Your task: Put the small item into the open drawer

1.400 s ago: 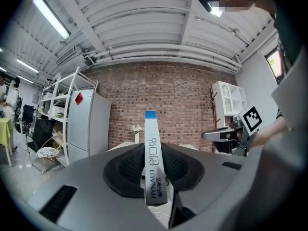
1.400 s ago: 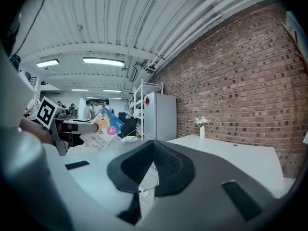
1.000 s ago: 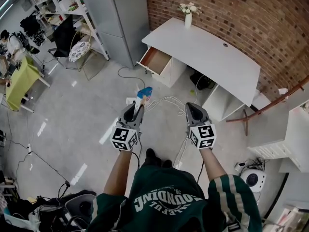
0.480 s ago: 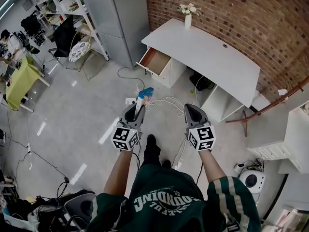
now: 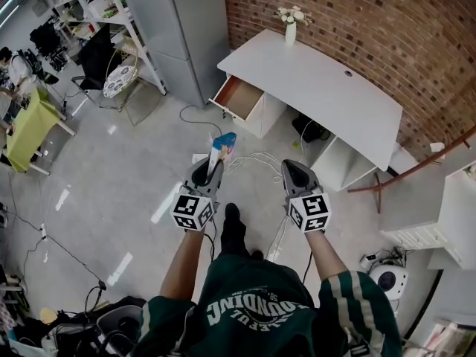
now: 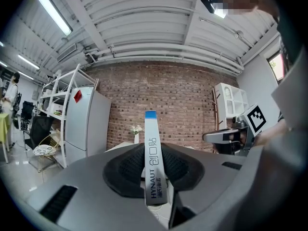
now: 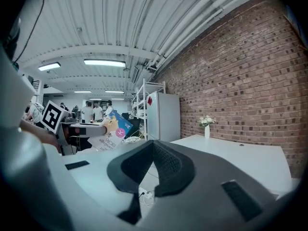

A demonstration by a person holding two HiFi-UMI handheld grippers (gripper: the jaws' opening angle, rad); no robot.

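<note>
The small item, a thin white box with a blue end (image 5: 222, 149), stands upright between the jaws of my left gripper (image 5: 210, 169), which is shut on it. In the left gripper view the box (image 6: 153, 153) shows its narrow printed edge, squeezed between the black pads (image 6: 127, 170). My right gripper (image 5: 295, 171) is held level beside it, shut and empty; its pads (image 7: 166, 165) meet at the tip. Ahead, the open drawer (image 5: 239, 97) sticks out of the white desk (image 5: 320, 84) at its left end, and its wooden inside is visible.
A vase of flowers (image 5: 290, 24) stands on the desk by the brick wall. A grey cabinet (image 5: 190, 28) is left of the drawer. Cables and a power strip (image 5: 249, 158) lie on the floor between me and the desk. Shelves and a chair (image 5: 100, 54) stand far left.
The person has stepped slightly forward, with one shoe now ahead between the arms. Both grippers have kept their poses, and the box stays gripped.
</note>
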